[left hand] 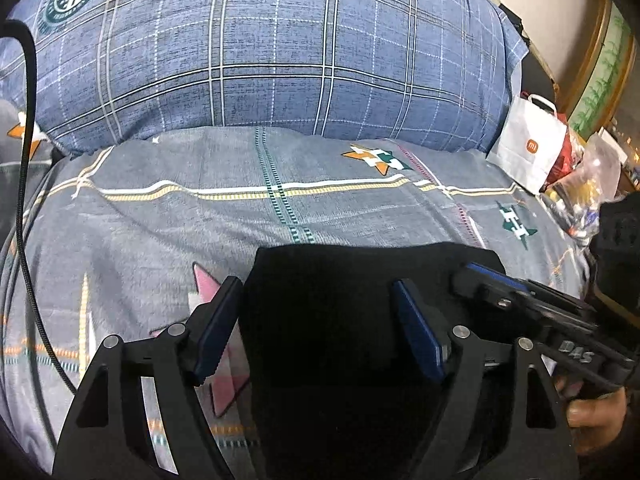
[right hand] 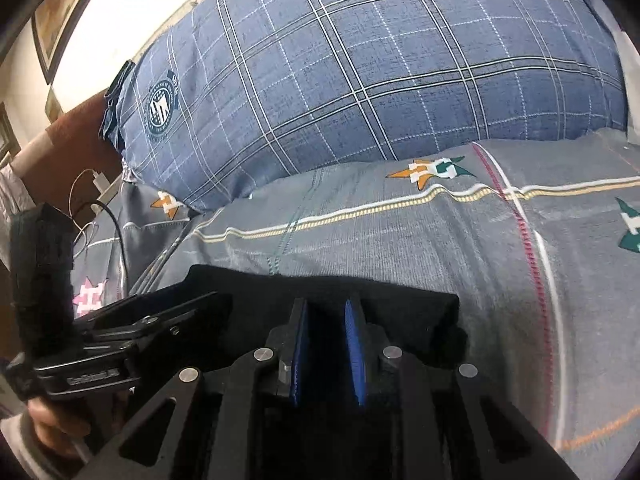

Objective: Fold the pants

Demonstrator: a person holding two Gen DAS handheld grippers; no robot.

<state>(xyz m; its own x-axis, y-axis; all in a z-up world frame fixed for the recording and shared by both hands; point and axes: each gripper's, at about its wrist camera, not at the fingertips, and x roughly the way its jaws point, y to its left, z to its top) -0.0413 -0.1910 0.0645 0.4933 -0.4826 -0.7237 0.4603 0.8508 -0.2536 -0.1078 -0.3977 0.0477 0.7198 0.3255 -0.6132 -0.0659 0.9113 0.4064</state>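
Observation:
The black pants (left hand: 352, 320) lie folded in a dark block on the grey patterned bedsheet (left hand: 200, 216). My left gripper (left hand: 316, 328) is open, its blue pads wide apart over the pants' left part, one finger past the left edge. My right gripper (right hand: 328, 352) hovers over the pants (right hand: 400, 312) with its blue pads a narrow gap apart; I cannot tell whether cloth sits between them. The right gripper also shows in the left wrist view (left hand: 500, 284) at the pants' right side. The left gripper shows in the right wrist view (right hand: 160, 316).
A large blue plaid pillow (left hand: 280, 48) lies behind the pants. A white paper bag (left hand: 528, 148) and plastic bags (left hand: 580, 192) stand at the right bed edge. A black cable (left hand: 28, 160) hangs at the left. Chargers and cables (right hand: 96, 184) lie at the left.

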